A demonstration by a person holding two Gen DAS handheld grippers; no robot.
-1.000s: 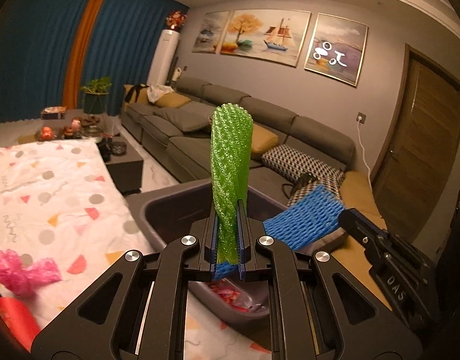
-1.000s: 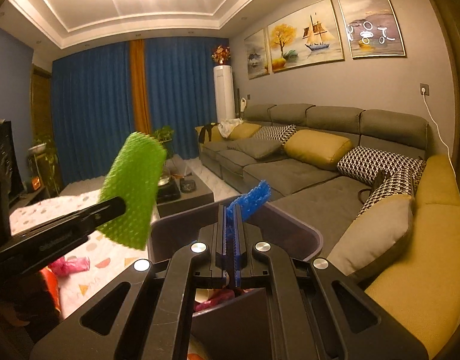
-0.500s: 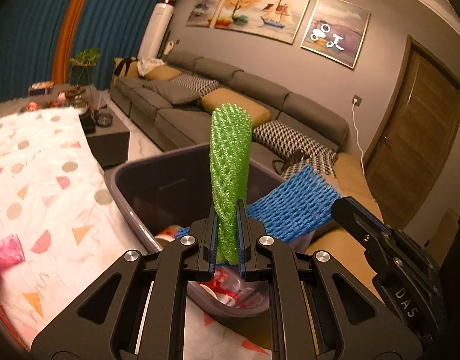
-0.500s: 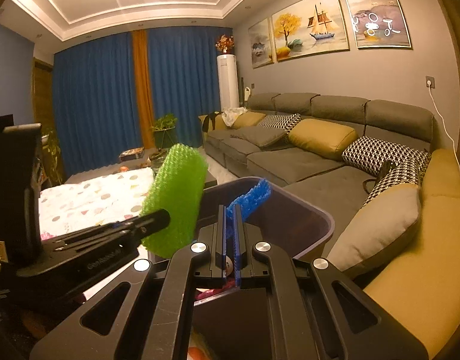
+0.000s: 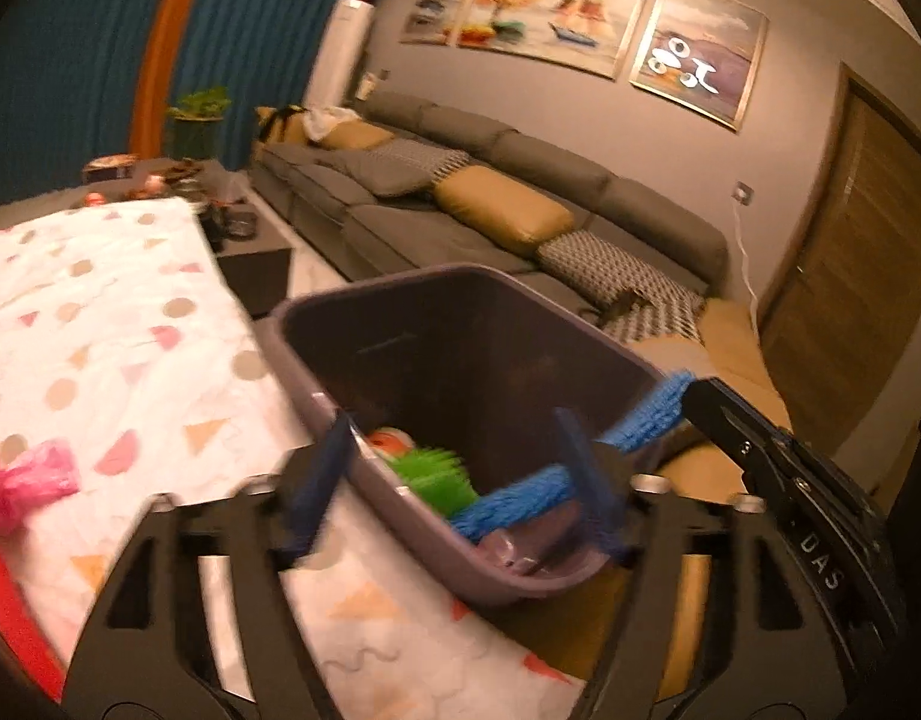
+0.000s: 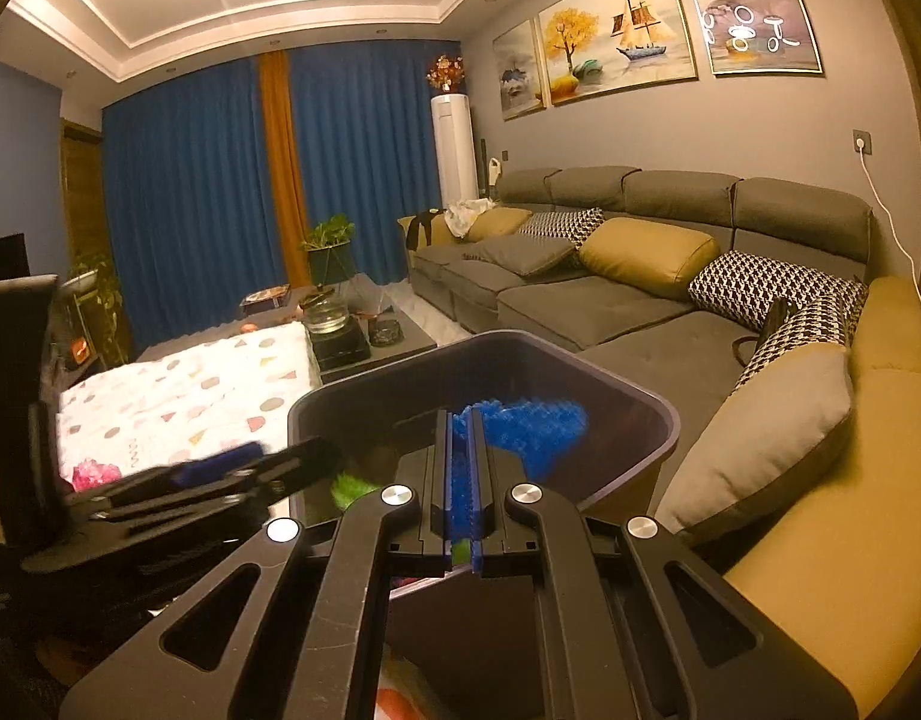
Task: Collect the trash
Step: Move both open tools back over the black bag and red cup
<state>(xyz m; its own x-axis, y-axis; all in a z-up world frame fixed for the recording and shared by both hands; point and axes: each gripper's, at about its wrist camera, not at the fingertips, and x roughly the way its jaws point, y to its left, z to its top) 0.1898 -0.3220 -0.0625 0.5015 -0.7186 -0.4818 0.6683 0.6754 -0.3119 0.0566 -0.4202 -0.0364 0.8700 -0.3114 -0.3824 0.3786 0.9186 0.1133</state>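
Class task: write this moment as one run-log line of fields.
left claw: open, over bin | green foam net: in bin | right claw: shut on blue foam net above bin | pink wrapper: on tablecloth

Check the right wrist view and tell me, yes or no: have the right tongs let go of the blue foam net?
No. The right tongs are shut on the blue foam net, which sticks out over the open bin.
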